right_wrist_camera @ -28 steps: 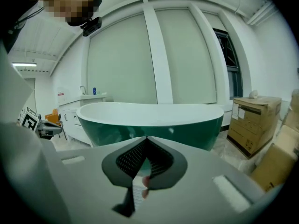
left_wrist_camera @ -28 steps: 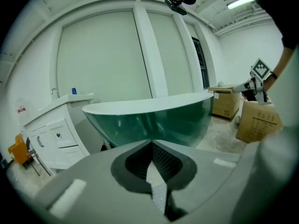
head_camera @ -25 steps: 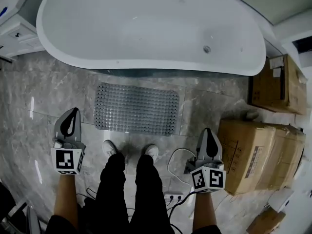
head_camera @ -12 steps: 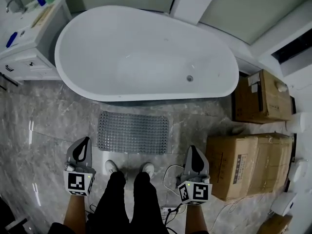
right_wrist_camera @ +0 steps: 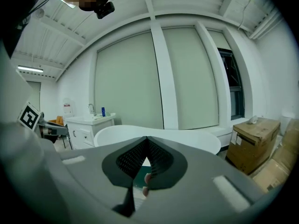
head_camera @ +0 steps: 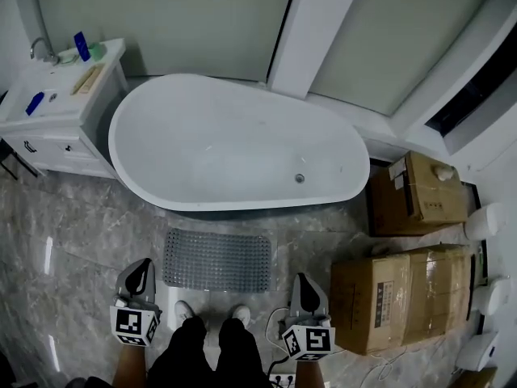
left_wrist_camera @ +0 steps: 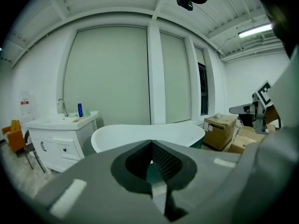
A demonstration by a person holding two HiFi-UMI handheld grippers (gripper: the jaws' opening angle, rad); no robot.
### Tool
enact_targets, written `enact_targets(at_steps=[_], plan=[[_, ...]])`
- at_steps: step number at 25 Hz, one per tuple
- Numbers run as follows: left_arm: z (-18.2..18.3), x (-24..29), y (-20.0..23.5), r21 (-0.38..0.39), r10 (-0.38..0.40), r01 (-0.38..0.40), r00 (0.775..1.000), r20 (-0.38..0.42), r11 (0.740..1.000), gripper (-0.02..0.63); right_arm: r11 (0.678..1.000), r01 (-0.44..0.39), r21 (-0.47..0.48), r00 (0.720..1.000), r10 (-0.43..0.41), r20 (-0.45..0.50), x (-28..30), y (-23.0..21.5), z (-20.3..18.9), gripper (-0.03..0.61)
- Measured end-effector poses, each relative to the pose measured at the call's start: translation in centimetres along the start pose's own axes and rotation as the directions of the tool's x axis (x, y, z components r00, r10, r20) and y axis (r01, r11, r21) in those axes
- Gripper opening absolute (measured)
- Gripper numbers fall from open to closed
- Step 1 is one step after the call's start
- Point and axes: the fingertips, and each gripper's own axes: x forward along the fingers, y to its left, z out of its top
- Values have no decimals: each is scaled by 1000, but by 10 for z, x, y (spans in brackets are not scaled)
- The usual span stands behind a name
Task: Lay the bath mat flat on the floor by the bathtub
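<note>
The grey studded bath mat (head_camera: 216, 259) lies flat on the marble floor just in front of the white bathtub (head_camera: 234, 144), long side along the tub. My left gripper (head_camera: 140, 267) is held up near the mat's left front corner, above the floor and apart from the mat. My right gripper (head_camera: 300, 280) is held up off the mat's right end. Both are shut with nothing between the jaws. In the left gripper view the jaws (left_wrist_camera: 151, 144) meet in front of the tub (left_wrist_camera: 149, 133). The right gripper view shows the same: jaws (right_wrist_camera: 147, 140) closed, tub (right_wrist_camera: 187, 139) behind.
A white vanity with a sink (head_camera: 56, 103) stands left of the tub. Cardboard boxes (head_camera: 400, 297) and another box (head_camera: 420, 192) crowd the right side. A white cable (head_camera: 277, 314) lies on the floor by my right shoe (head_camera: 240, 314). Wall panels rise behind the tub.
The head view has pulled up and back, so the tub, mat and both grippers look smaller and lower in frame. The mat stays flat in place; both grippers stay shut.
</note>
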Motion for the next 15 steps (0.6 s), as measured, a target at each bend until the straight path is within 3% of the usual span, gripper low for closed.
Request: enact_targets(at_steps=[8,15], plan=[[33,-29,9,53,18,-19,1000,25,998,2,999,-41,-24,999,42,34,-20,20,36,23],[59,-46,0,-14,-11,11,999,33,1000,2,990,-111,-87,992,116,56,-33,57,60,23]])
